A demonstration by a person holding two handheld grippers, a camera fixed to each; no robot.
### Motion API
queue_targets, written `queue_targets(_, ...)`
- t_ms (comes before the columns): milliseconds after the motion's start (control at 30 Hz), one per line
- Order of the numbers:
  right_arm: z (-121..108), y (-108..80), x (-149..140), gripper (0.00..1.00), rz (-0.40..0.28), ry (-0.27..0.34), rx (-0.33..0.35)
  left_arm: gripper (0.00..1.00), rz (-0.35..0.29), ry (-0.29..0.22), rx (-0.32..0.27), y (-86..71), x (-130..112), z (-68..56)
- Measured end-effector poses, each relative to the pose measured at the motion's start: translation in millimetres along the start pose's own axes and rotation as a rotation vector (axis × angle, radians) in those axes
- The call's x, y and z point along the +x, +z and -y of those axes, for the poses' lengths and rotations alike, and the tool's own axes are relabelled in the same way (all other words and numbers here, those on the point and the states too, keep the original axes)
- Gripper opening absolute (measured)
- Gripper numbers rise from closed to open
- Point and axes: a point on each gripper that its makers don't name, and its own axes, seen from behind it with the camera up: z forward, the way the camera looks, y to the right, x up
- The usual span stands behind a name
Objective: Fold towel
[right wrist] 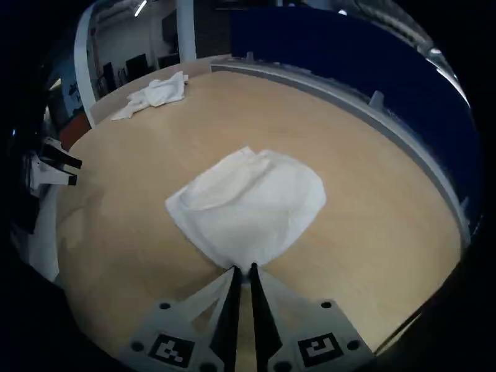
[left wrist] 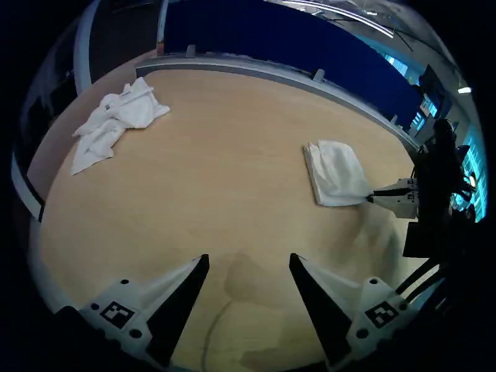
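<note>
A white folded towel (right wrist: 248, 201) lies flat on the wooden table (right wrist: 372, 204). My right gripper (right wrist: 243, 271) is shut on its near corner, the cloth pinched between the two black fingers. In the left gripper view the same towel (left wrist: 335, 170) rests at the right, with the right gripper (left wrist: 372, 198) holding its corner. My left gripper (left wrist: 248, 261) hovers open over bare wood, well to the left of the towel, with nothing between its fingers. In the right gripper view the left gripper (right wrist: 68, 170) appears at the left edge.
A crumpled pile of white towels (left wrist: 115, 121) lies at the far left of the table, also seen as a pile (right wrist: 155, 93) far off. A grey raised rim (left wrist: 279, 71) and a blue partition (left wrist: 297, 37) bound the far side of the table.
</note>
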Motion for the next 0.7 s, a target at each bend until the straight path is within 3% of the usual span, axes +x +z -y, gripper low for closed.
queue_targets(700, -18, -86.7, 123, 0.1, -0.264, -0.02, -0.064, 0.96, -0.046, 0.024, -0.024, -10.0, 23, -10.8)
